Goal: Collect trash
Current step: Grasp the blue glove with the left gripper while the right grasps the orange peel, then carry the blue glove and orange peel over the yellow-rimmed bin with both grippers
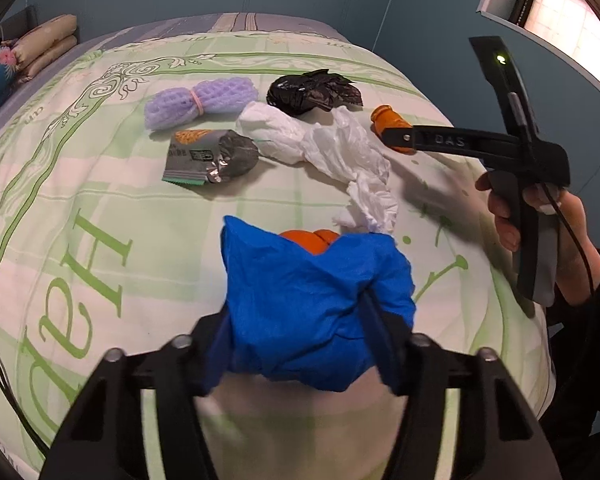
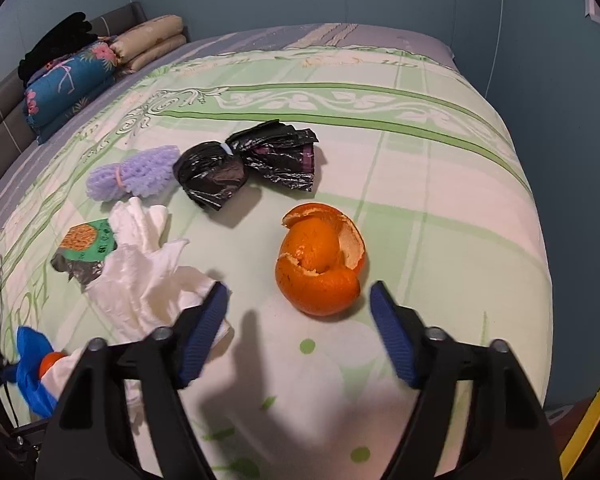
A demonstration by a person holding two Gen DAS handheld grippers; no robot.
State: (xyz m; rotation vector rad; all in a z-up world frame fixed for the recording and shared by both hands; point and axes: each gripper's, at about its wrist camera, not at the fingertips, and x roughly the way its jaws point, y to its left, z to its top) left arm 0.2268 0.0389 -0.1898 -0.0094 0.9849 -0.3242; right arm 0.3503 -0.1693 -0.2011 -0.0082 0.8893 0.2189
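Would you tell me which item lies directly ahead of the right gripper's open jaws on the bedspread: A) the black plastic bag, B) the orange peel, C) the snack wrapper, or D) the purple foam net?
B: the orange peel sits just beyond the right gripper, whose jaws stand apart and untouched.

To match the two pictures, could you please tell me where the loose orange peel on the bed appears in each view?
Left wrist: the peel is at the upper right, partly hidden, to the right of the black bag.
Right wrist: the peel is near the centre, below and to the right of the black bag.
Shared landmark: the black bag, next to the peel in both views.
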